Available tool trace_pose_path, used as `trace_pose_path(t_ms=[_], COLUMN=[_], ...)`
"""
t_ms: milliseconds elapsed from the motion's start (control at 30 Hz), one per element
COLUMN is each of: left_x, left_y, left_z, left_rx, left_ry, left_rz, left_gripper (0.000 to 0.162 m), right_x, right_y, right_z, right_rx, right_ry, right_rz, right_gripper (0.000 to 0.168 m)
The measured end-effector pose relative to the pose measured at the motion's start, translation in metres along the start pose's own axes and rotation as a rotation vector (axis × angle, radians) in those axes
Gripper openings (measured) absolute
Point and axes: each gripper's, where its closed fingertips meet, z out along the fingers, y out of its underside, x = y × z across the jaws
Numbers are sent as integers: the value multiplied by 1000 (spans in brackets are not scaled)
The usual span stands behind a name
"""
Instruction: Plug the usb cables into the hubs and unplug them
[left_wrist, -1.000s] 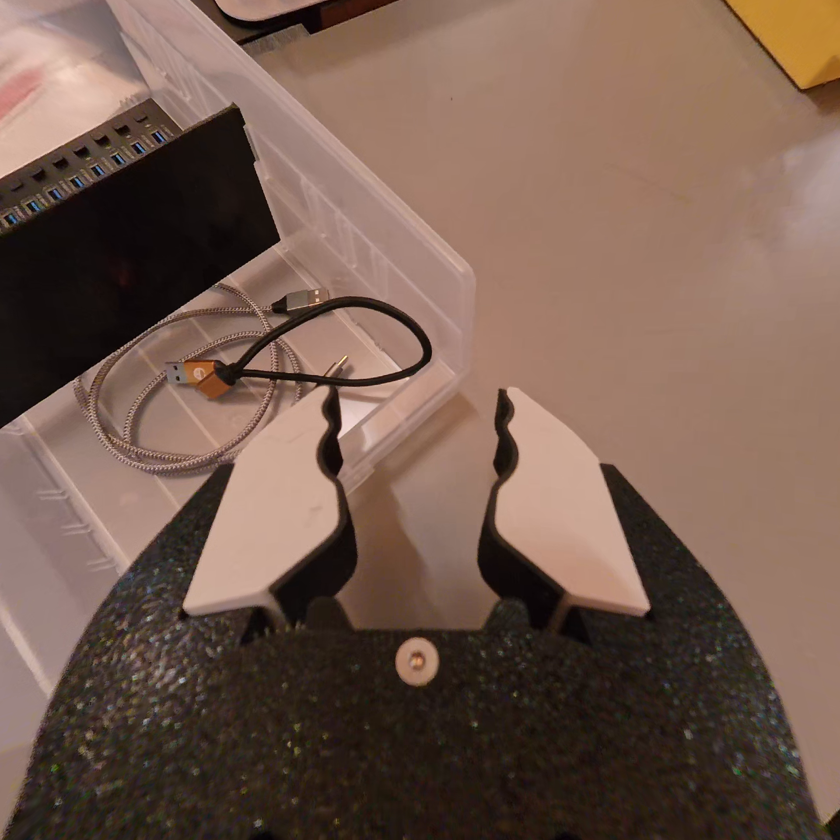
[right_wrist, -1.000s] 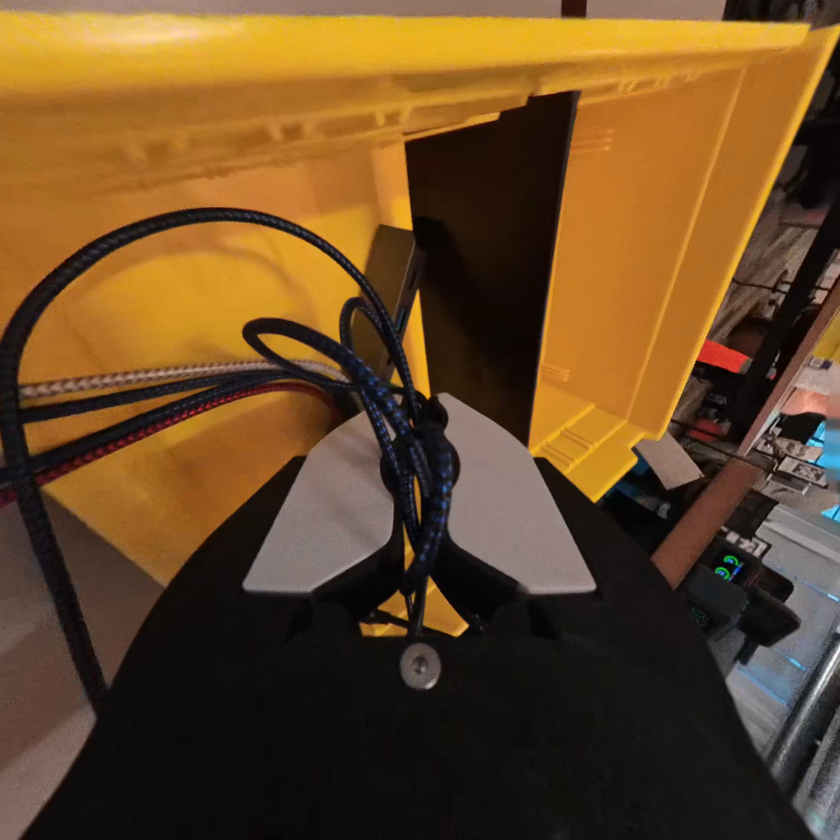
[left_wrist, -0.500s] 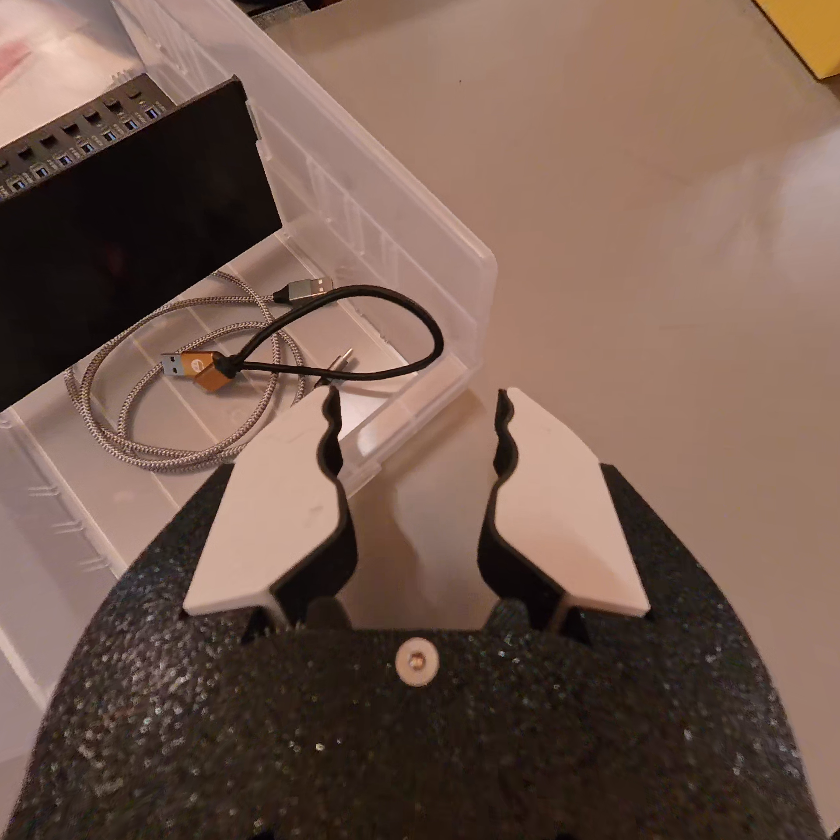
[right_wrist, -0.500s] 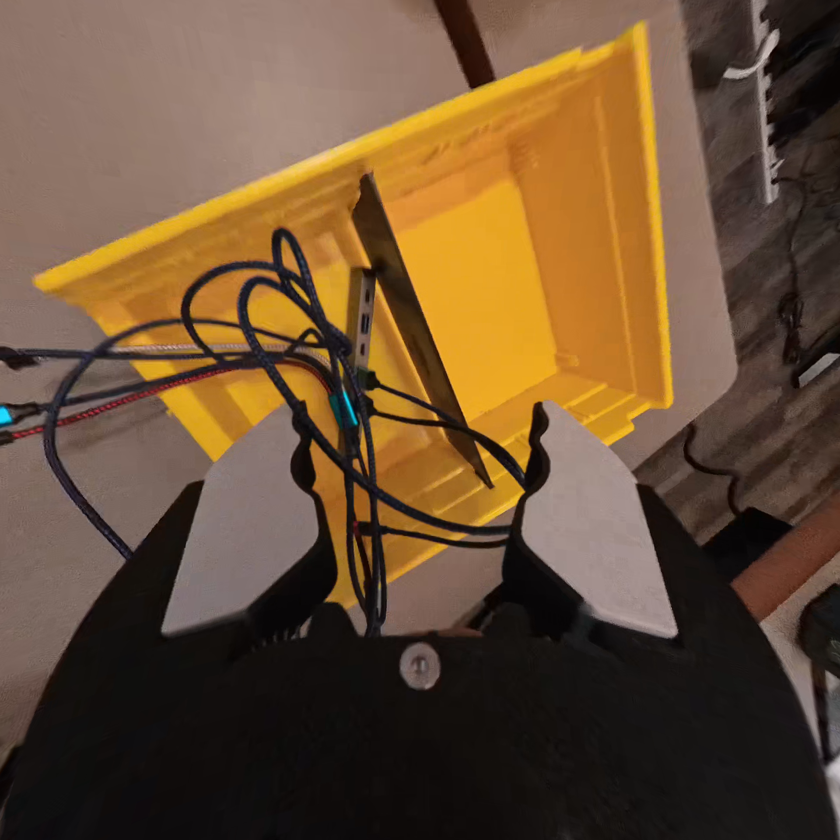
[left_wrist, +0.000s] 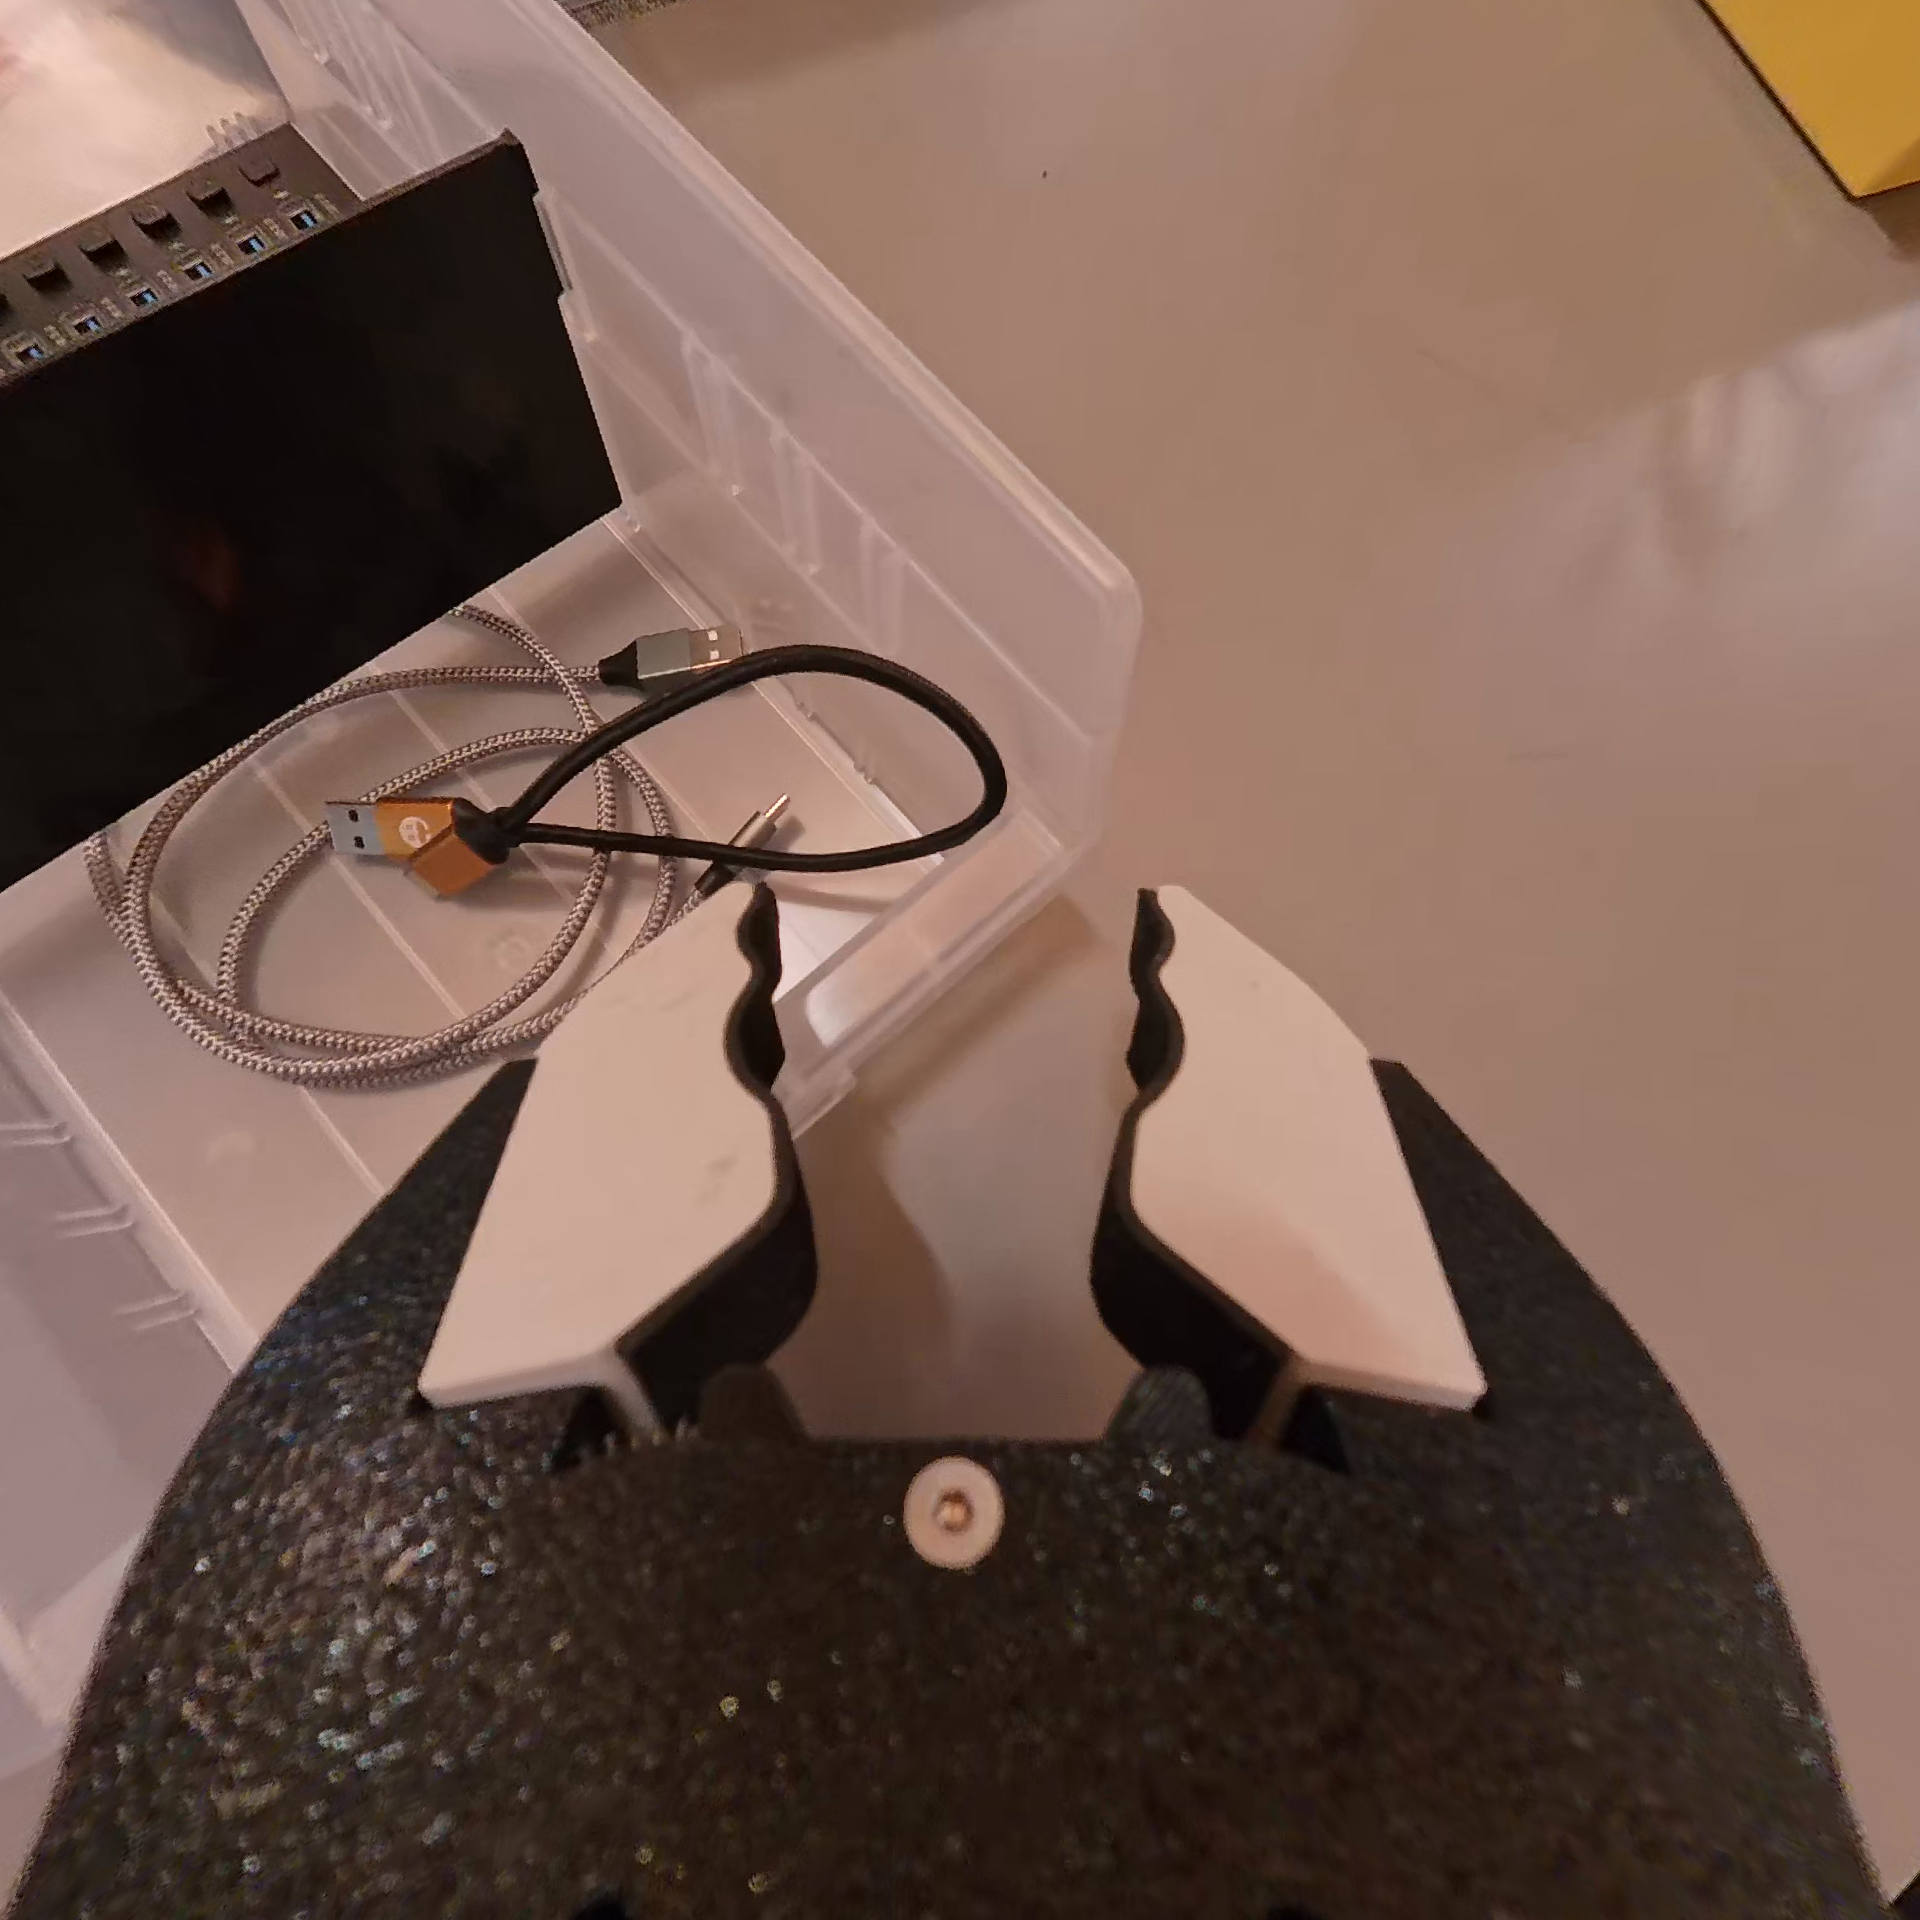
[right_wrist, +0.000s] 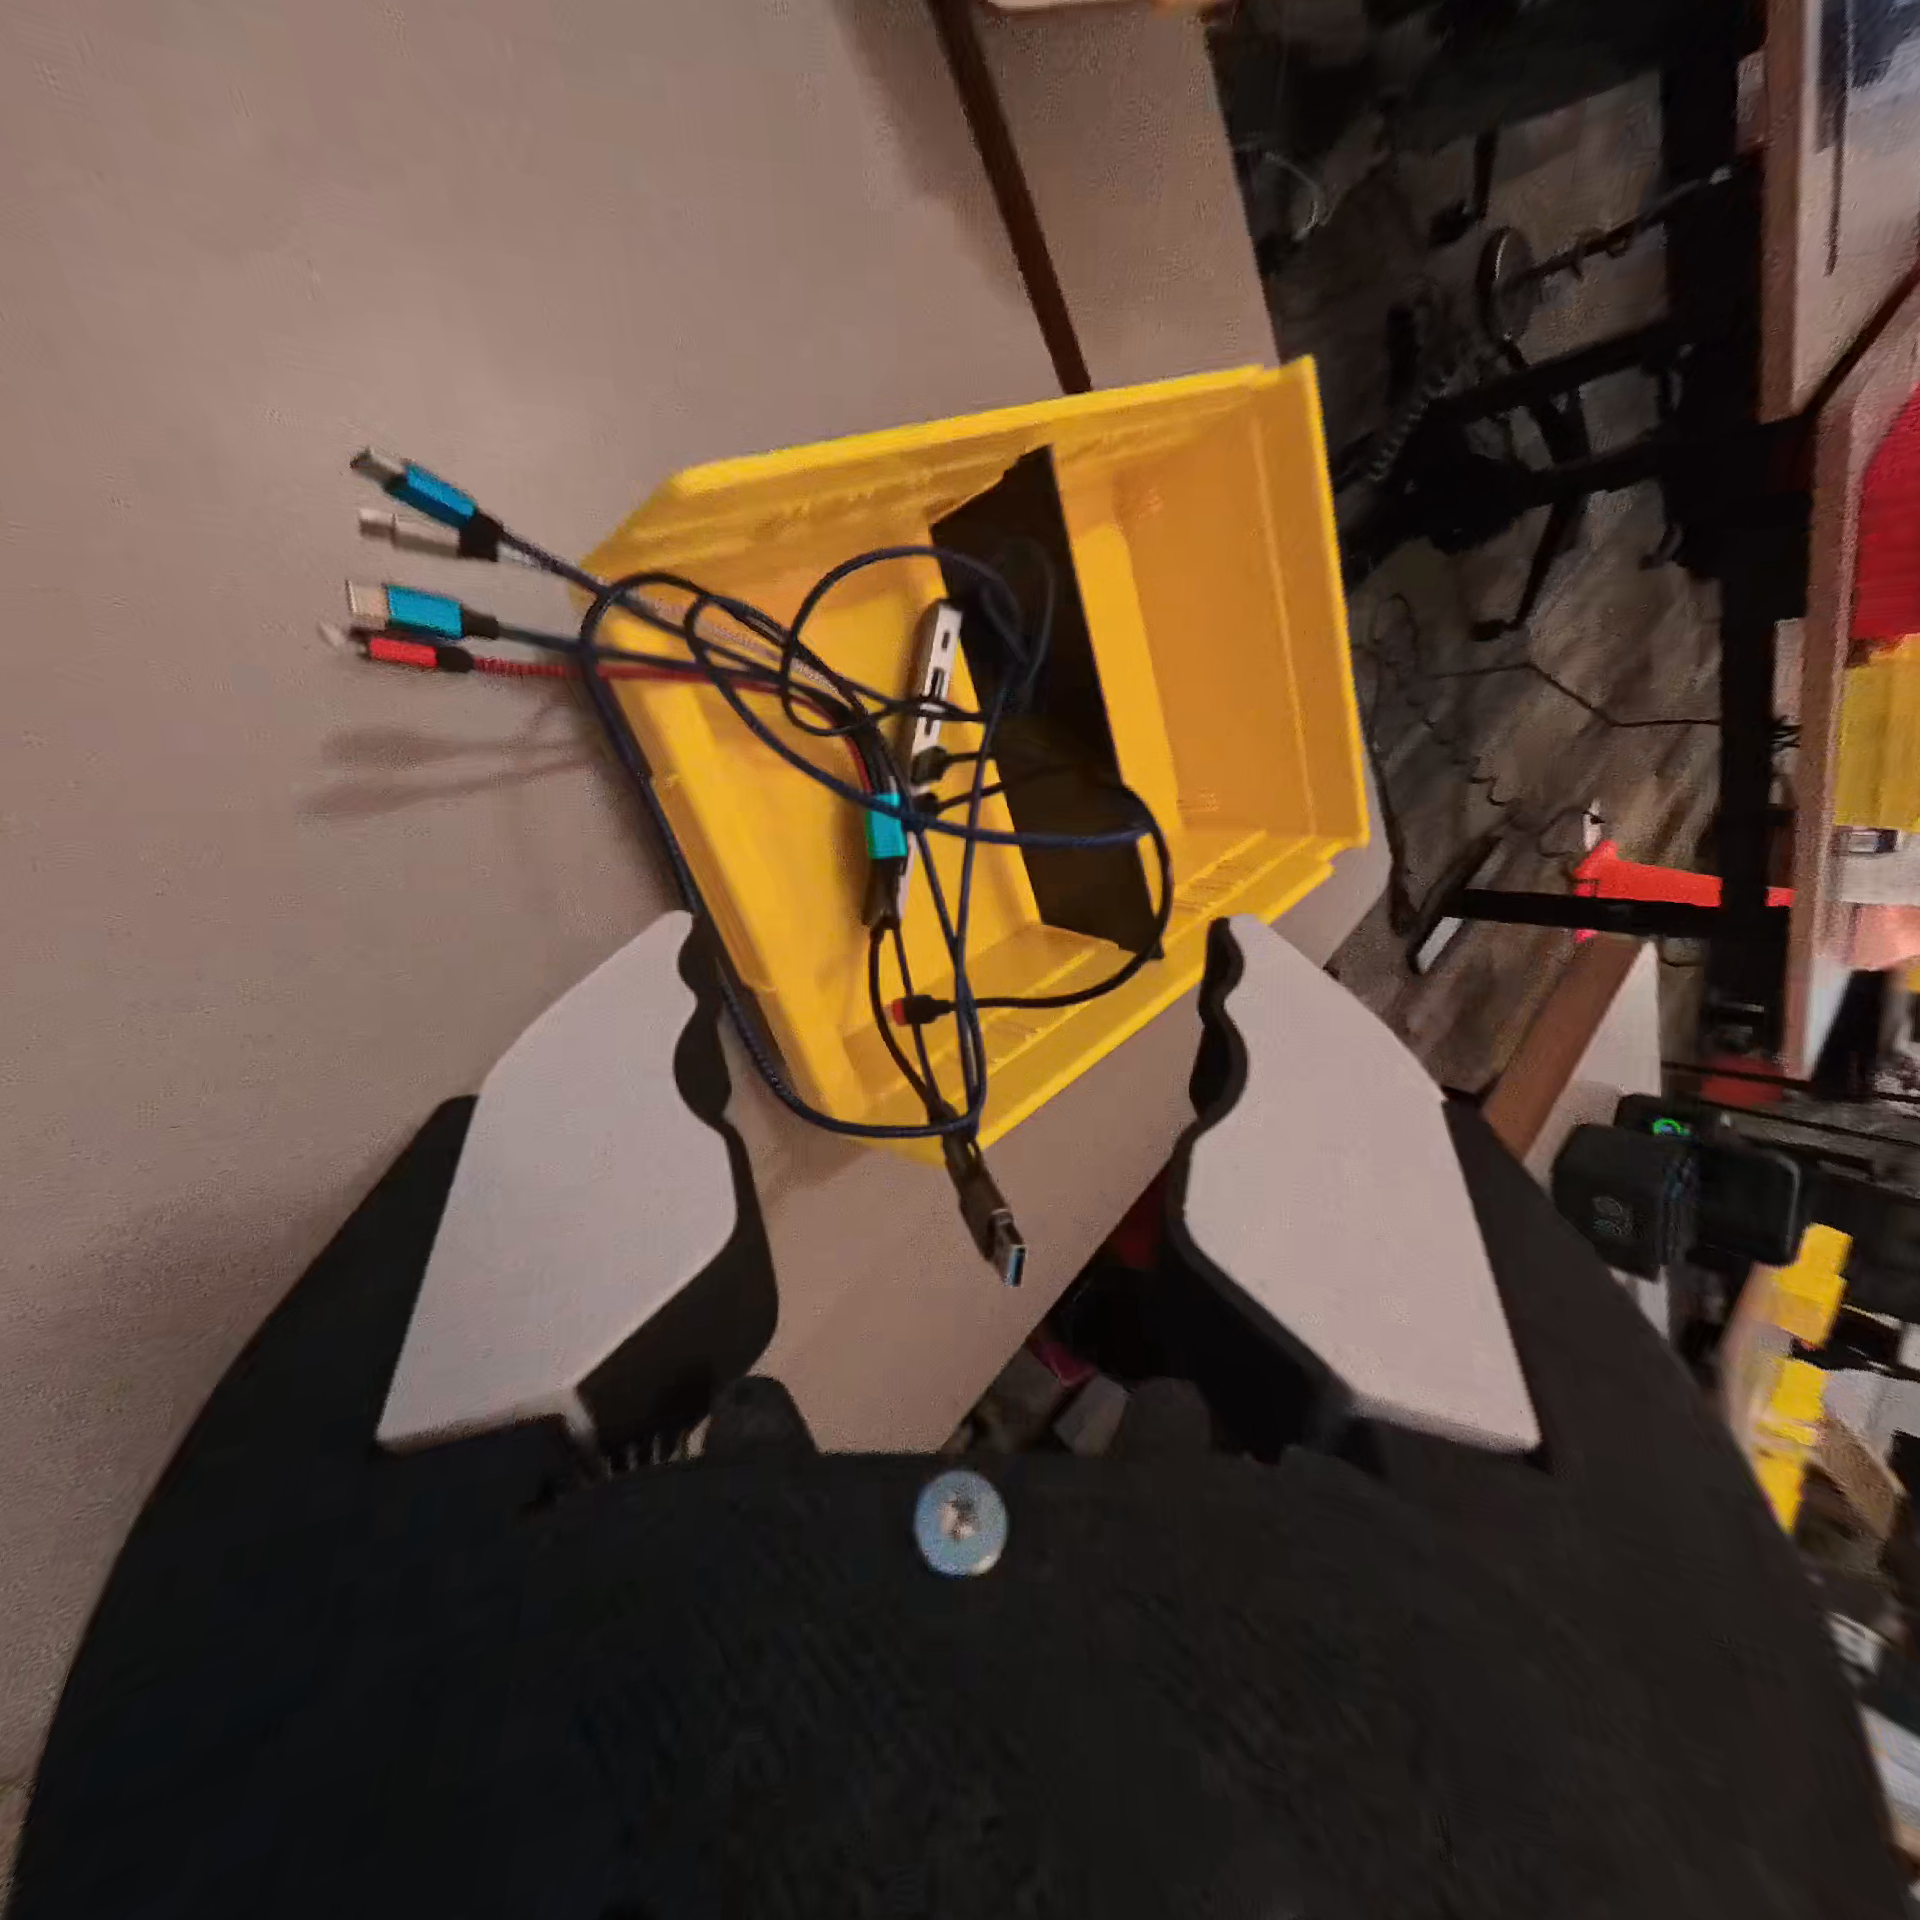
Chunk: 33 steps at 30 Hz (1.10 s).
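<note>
Table (left_wrist: 1403, 436) carries two bins, well apart. Clear plastic bin (left_wrist: 852, 468) at my left: black divider (left_wrist: 281, 447) stands upright across it, a multi-port hub (left_wrist: 156, 244) behind it on the far side, presumably to keep the ports facing up. Near side holds a coiled grey braided cable (left_wrist: 343, 1039) and a short black cable (left_wrist: 935, 748) with a gold USB plug (left_wrist: 416, 831), both loose.

Yellow bin (right_wrist: 1226, 623) at my right, tilted in view: a slim grey hub (right_wrist: 935, 665) leans against a black divider (right_wrist: 1049, 707), tangled cables (right_wrist: 914, 831) spilling over the rim, blue and red plugs (right_wrist: 416, 582) lying out on the table.

My left gripper (left_wrist: 951, 904) hangs spread and empty above the clear bin's near corner. My right gripper (right_wrist: 956, 940) hangs spread, empty, above the dark USB plug (right_wrist: 992, 1221).
</note>
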Motion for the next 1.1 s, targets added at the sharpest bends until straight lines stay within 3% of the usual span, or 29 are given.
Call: trace_pose_path(t_ms=[167,267,367,533,600,700,800,933,1100], left_x=[2,4,7,10,11,8,4,3,0], left_y=[1,-1,-4,-7,-9,-8,-6,-5,-2], left_z=[0,-3,-4,-4,-3,-3,-4,-2,0], left_rx=[-8,-1,4,5,5,-5,-23,-22,-24], left_ry=[1,-3,-3,-21,-33,-70,-107,-104,-93], left_rz=[3,11,24,49,59,83,109,102,85], left_gripper=[64,64,64,64,64,64,64,64,64], right_x=[-58,-56,-48,-23,2,7,1,-5,11], right_y=[29,34,14,-3,7,22,30,32,33], right_z=[55,80,88,112,124,149,162,147,104], right_rx=[-61,-65,5,-64,-150,-200,-275,-312,-226], right_ry=[37,105,161,205,273,225,189,108,48], right_rz=[-47,-44,-79,-136,-10,274,191,10,82], right_gripper=[97,95,82,82,81,85,106,99,100])
